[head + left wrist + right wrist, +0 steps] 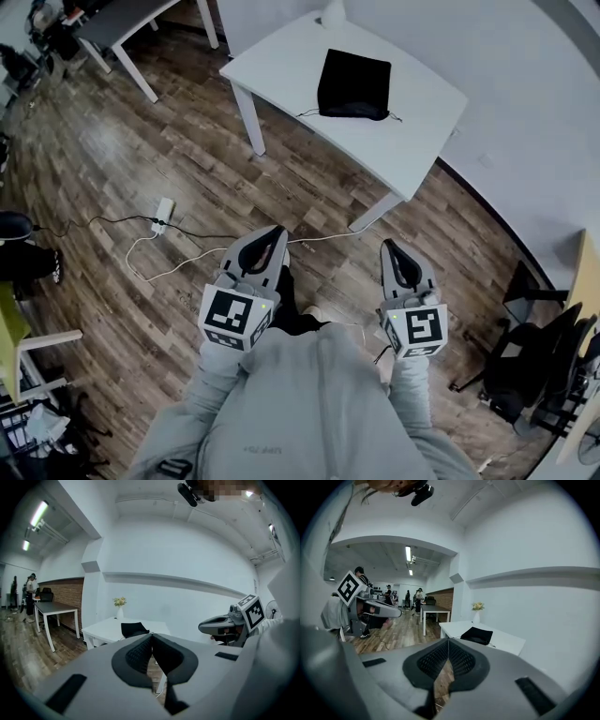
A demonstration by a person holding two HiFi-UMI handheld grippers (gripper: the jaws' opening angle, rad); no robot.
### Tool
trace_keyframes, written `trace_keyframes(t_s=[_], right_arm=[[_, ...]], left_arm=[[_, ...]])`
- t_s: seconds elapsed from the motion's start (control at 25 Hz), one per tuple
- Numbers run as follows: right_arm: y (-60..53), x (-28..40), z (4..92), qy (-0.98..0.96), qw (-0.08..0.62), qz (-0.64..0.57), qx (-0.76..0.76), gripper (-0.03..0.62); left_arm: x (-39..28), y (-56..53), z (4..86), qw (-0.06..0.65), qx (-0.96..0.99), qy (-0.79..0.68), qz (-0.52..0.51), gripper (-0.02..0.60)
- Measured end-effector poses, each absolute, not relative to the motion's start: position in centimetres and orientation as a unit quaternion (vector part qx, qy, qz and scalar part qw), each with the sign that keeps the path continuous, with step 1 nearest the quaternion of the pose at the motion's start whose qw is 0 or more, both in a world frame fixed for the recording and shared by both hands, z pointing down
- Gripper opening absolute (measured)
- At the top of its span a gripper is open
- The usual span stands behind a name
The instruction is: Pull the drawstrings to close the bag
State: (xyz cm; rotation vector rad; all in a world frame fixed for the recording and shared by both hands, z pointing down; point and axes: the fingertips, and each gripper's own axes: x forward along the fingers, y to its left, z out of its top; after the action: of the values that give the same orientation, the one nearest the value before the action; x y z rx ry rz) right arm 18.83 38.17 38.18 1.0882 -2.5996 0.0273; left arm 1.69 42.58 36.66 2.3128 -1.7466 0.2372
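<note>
Well off to the left of the left tool, on the wood floor [122,141]: white power strip [163,214], cable [112,221] running from it across toward both tools. Not part of the task.

Left tool [273,236] clenched, pads pressed together, nothing between them. Held low in front of the body, aimed forward. Probably just a carrying pose for the approach, nothing within reach to work on.

Ahead of both tools and well apart from them: white table [281,56] bearing a black drawstring bag [353,84]. Lying flat near the table's middle, thin drawstrings [307,113] poking out at the edge nearer the tools, one to each side. Likely laid that way so each tool gets its own cord. Mouth too small to judge how far cinched. Contents hidden, cannot tell whether anything inside; slim profile, so probably little or nothing. Beyond the bag, at the far table edge: small vase [120,607] with flowers, apart from the bag.

Right tool [390,247] likewise clenched on nothing, pads meeting, roughly parallel to the left tool and near it on its right, bag ahead in its own view.

Task judged not yet begun: closing in, releasing both tools and pinching one cord each all to come.
</note>
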Motion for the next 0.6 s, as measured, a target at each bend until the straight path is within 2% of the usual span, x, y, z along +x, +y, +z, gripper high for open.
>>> trace_keyframes(t_s=[0.6], right_arm=[[23.4, 6.5, 36.9, -0.907, 0.158, -0.006, 0.391, 0.023]], left_arm=[[-9.8, 27.8, 35.4, 0.105, 0.803, -0.582, 0.075, 0.026]])
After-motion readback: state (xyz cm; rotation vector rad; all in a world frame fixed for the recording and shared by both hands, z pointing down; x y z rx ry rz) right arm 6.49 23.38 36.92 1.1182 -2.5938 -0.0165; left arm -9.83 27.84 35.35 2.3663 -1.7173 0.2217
